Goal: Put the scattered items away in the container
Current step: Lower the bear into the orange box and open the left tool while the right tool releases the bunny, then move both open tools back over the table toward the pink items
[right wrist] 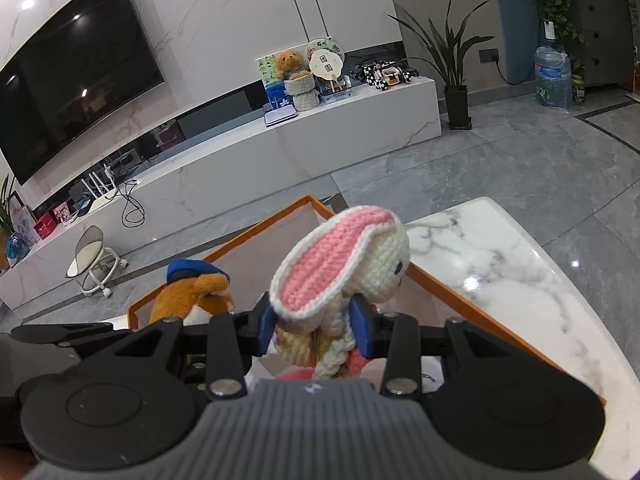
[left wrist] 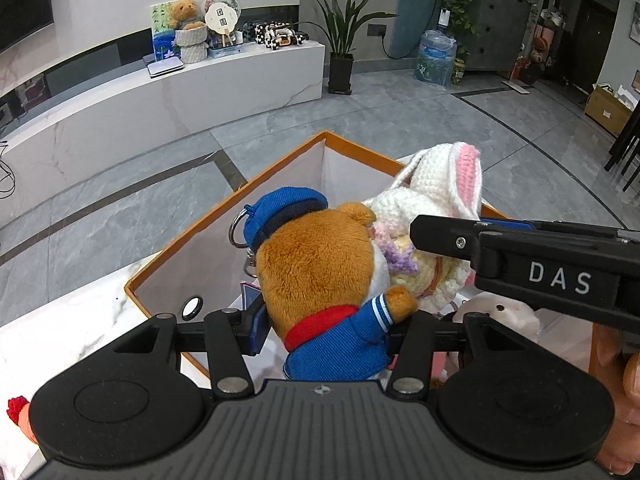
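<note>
My left gripper (left wrist: 326, 330) is shut on a brown plush bear (left wrist: 320, 272) in a blue cap and blue jacket, held over the orange-rimmed white box (left wrist: 224, 204). My right gripper (right wrist: 316, 330) is shut on a crocheted white rabbit (right wrist: 344, 268) with pink ears, also over the box (right wrist: 256, 232). In the left wrist view the rabbit (left wrist: 436, 188) sits just right of the bear, with the right gripper's black body (left wrist: 540, 268) crossing in front. The bear (right wrist: 192, 292) shows left of the rabbit in the right wrist view. A white plush (left wrist: 500, 312) lies inside the box.
The box stands on a white marble table (right wrist: 500, 264). A red and orange toy (left wrist: 18, 412) lies on the table at the far left. Beyond are a grey tiled floor, a white TV bench (right wrist: 240, 168), a small stool (right wrist: 94, 260) and a potted plant (left wrist: 342, 40).
</note>
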Motion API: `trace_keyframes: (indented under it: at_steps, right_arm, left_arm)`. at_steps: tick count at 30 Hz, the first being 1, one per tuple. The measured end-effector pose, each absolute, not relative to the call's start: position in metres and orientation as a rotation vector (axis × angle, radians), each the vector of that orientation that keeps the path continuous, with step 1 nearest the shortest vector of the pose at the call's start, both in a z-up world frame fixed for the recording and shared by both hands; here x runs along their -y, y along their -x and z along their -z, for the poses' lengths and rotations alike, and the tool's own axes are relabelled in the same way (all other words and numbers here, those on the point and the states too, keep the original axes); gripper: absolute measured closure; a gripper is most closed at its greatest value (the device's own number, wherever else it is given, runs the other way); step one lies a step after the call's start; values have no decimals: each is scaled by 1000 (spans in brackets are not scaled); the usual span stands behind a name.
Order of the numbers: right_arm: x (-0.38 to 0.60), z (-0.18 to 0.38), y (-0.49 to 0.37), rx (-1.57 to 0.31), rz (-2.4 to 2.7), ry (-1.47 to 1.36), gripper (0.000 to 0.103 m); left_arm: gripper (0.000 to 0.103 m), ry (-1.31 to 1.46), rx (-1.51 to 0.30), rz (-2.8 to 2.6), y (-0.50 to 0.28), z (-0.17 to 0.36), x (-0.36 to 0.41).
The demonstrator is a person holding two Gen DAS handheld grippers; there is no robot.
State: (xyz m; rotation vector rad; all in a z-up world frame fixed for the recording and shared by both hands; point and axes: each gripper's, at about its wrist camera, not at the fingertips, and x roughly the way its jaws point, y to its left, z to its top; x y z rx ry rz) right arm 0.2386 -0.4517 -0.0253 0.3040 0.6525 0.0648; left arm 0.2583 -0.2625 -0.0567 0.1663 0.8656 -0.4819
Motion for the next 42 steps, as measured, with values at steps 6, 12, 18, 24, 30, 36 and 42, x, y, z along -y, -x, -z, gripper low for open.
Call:
trace_keyframes:
  at_steps: [6, 12, 18, 24, 30, 36, 42]
  right_arm:
    - [450, 27, -243, -655, -75, -311, 61]
    - [446, 29, -245, -675, -69, -299, 53]
    - [449, 26, -243, -654, -55, -321, 44]
    - [451, 22, -241, -635, -46, -333, 42]
    - [449, 16, -238, -626, -47, -332, 42]
    - [449, 7, -234, -612, -45, -329, 42]
    - [439, -5, -227, -591, -54, -319, 42]
  left_arm:
    - [45, -167, -871, 470, -262, 58, 261]
    - [39, -155, -887, 484, -262, 62, 261]
    - [25, -113, -899, 499, -264, 61, 258]
    - [20, -81, -861, 490, -265, 50, 256]
    - [19, -89, -861, 495, -263, 47, 259]
    - [19, -75, -841, 488, -258, 36, 250]
    - [19, -50, -820, 470, -249, 22, 229]
